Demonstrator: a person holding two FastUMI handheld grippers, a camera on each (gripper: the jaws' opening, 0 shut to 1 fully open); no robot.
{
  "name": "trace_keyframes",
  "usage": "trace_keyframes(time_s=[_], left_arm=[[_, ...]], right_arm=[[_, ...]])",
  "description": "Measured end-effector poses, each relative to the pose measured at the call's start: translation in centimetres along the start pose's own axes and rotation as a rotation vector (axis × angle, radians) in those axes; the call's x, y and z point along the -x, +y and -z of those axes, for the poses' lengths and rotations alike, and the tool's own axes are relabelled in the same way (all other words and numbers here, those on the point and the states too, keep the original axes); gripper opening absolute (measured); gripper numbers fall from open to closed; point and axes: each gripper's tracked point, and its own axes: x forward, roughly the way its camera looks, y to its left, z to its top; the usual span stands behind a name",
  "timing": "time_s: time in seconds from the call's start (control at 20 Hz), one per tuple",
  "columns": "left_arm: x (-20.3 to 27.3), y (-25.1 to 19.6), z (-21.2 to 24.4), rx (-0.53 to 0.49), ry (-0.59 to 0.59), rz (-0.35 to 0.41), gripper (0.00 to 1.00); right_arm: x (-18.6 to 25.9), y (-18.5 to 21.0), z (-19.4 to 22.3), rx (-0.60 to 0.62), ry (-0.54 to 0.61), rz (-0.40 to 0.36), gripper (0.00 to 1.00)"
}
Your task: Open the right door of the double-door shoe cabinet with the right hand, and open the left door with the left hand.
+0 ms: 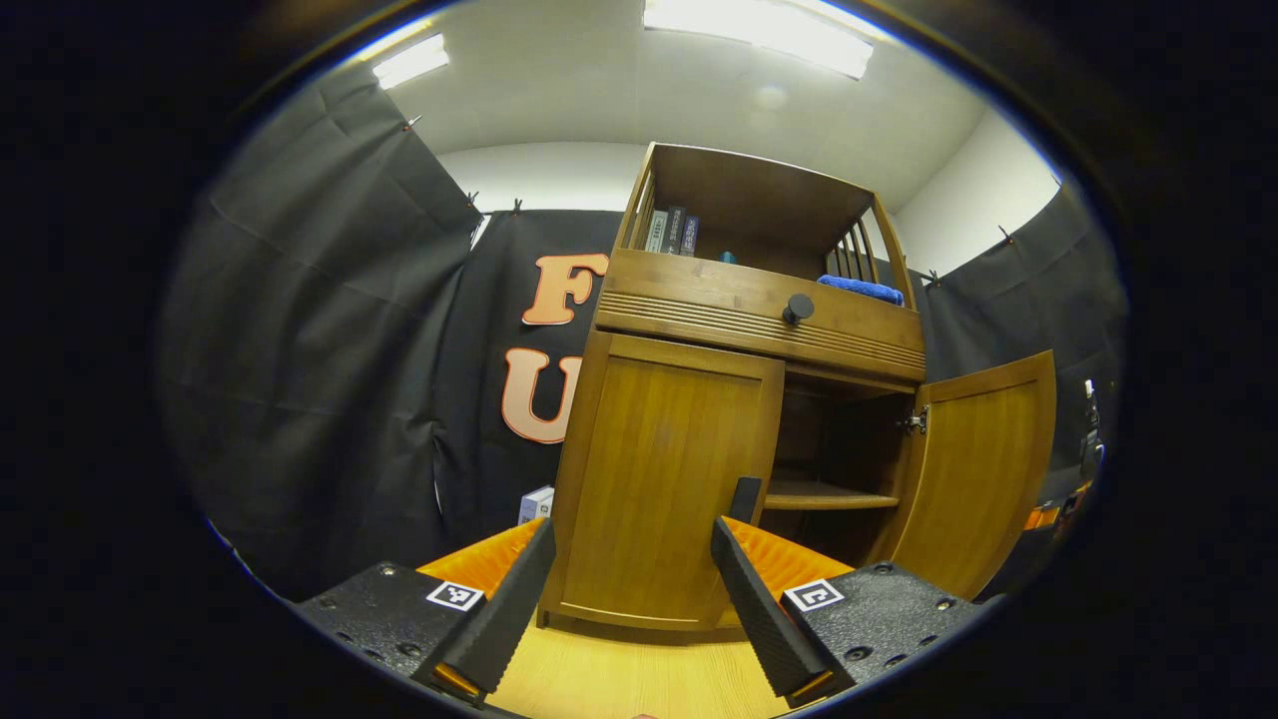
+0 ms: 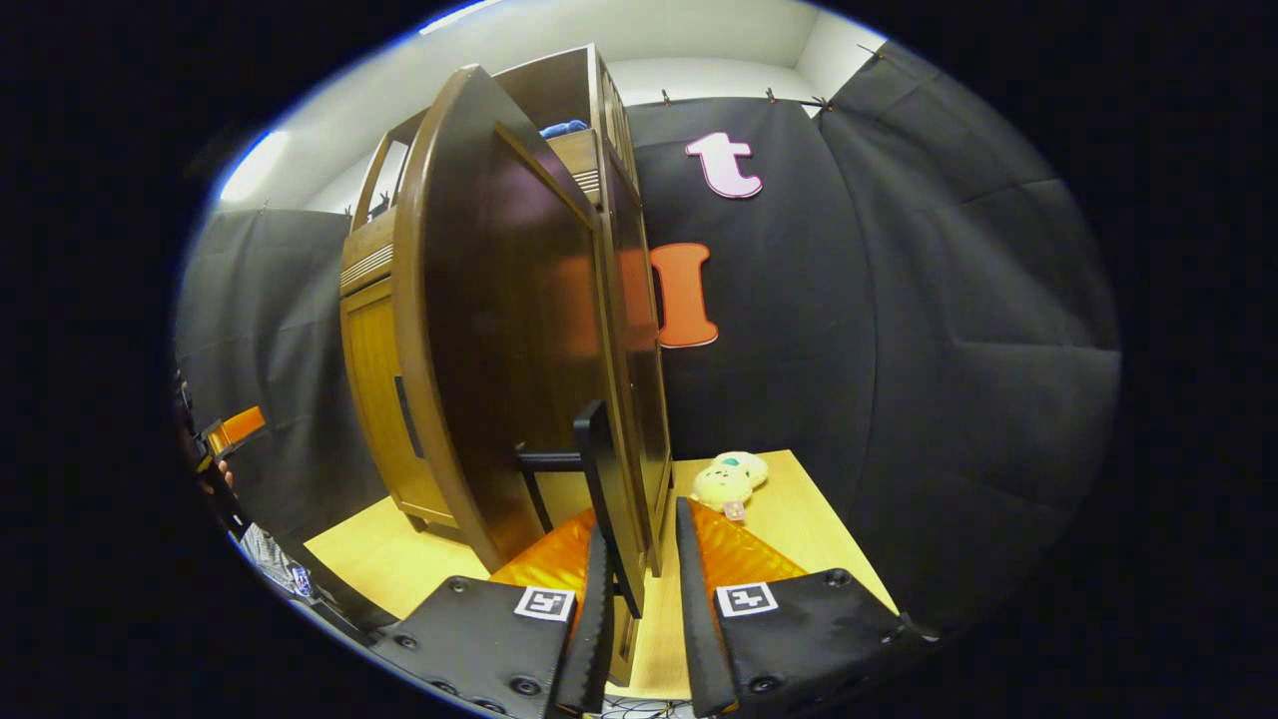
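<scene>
The right tool (image 2: 639, 599) clamps the open brown wooden right door's black handle (image 2: 597, 469), swinging it wide; the left tool (image 1: 629, 589), fingers spread and empty, faces the closed brown wooden left door (image 1: 659, 479) to take its dark handle (image 1: 745, 499).

Books (image 1: 671, 231), blue towel (image 1: 861, 290), plush toy (image 2: 729, 479)

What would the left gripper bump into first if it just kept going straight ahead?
Most likely the closed left door of the shoe cabinet. The left gripper is open and points at that door's lower half; its dark handle stands nearer the right finger. Depth is uncertain.
</scene>
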Motion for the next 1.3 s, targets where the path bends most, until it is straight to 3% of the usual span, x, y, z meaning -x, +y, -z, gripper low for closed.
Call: trace_keyframes(time_s=[0.15,0.2,0.25,0.55,0.6,0.65,0.8,0.85,0.95,1.0,1.15,1.2,1.3], left_arm=[[-0.4,-0.1,-0.2,-0.007,-0.006,0.001,0.91],[-0.7,-0.3,-0.1,-0.008,-0.005,0.008,0.91],[-1.1,-0.5,0.0,-0.004,-0.005,0.016,0.91],[-5.4,-4.2,0.6,0.045,0.021,0.119,0.95],[-6.5,-5.2,1.0,0.049,0.028,0.150,0.92],[-7.8,-6.5,1.4,0.055,0.036,0.182,0.92],[-11.5,-9.2,2.8,0.080,0.062,0.250,0.95],[-12.8,-10.1,3.5,0.088,0.079,0.270,0.92],[-15.1,-11.6,4.8,0.093,0.094,0.301,0.92],[-16.5,-12.2,5.3,0.080,0.097,0.306,0.95],[-19.6,-13.6,7.0,0.023,0.109,0.299,0.91],[-20.1,-13.8,7.6,0.014,0.110,0.298,0.94],[-20.8,-14.3,8.8,0.012,0.114,0.299,0.91]], right_arm=[[1.0,-0.6,0.2,-0.050,-0.018,0.033,0.21],[1.4,-0.7,0.4,-0.060,-0.023,0.047,0.46],[2.0,-0.8,0.6,-0.064,-0.026,0.068,0.21],[7.4,-2.5,-0.1,-0.108,-0.105,0.255,0.21],[8.4,-2.5,-0.4,-0.107,-0.113,0.291,0.21],[9.5,-2.4,-0.7,-0.101,-0.122,0.321,0.33],[12.3,-0.3,-1.7,-0.059,-0.155,0.376,0.34],[12.9,0.3,-1.7,-0.034,-0.155,0.393,0.34],[13.6,1.7,-1.6,0.017,-0.153,0.414,0.34],[13.7,2.6,-1.6,0.032,-0.159,0.413,0.21],[13.0,5.6,-0.7,0.027,-0.163,0.383,0.48],[12.5,6.4,-0.2,0.027,-0.155,0.373,0.43],[12.0,7.5,0.5,0.022,-0.145,0.358,0.59]])
